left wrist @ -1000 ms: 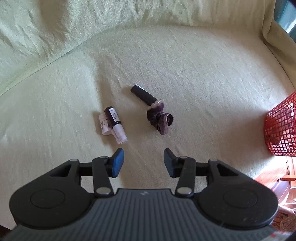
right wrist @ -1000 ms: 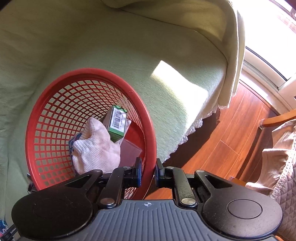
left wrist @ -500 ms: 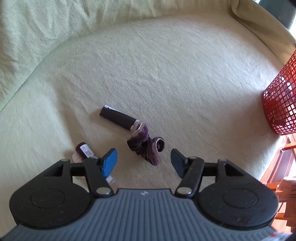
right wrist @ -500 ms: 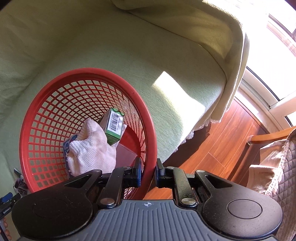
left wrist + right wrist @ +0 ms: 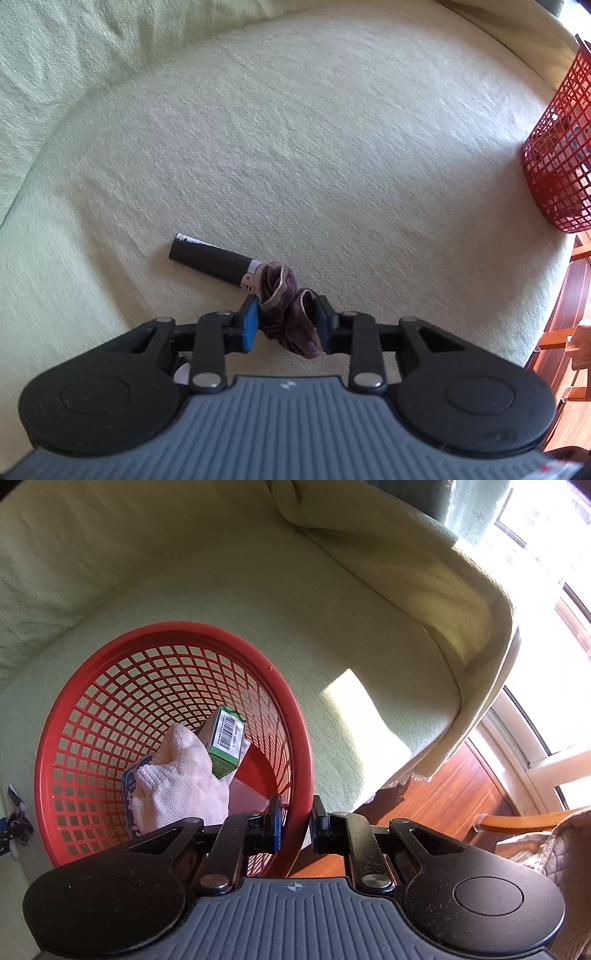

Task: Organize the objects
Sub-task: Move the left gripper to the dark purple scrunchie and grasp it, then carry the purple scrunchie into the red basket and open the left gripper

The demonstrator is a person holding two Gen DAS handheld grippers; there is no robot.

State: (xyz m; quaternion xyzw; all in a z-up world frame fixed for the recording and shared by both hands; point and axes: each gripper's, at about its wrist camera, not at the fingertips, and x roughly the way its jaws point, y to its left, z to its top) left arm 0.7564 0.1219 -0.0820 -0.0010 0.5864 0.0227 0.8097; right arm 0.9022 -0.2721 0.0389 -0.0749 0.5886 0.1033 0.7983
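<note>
On the pale green sofa seat lies a purple scrunchie (image 5: 280,291), bunched against the end of a black tube (image 5: 210,258). My left gripper (image 5: 286,314) points down over the scrunchie. Its jaws are closing, and both pads touch the fabric between them. The red mesh basket (image 5: 561,155) stands at the seat's right end. In the right wrist view my right gripper (image 5: 295,812) is shut on the near rim of the basket (image 5: 207,635), which holds a green box (image 5: 227,740) and a white knitted cloth (image 5: 181,775).
A small white vial (image 5: 183,373) peeks out under the left gripper's linkage. The sofa back (image 5: 74,55) rises behind the seat. Beyond the seat's right edge are the wooden floor (image 5: 443,801) and a wooden chair arm (image 5: 524,819).
My left gripper dropped onto the scrunchie and its jaws narrowed around it; the small bottles slid out of sight beneath it. My right gripper rolled slightly while keeping hold of the basket rim.
</note>
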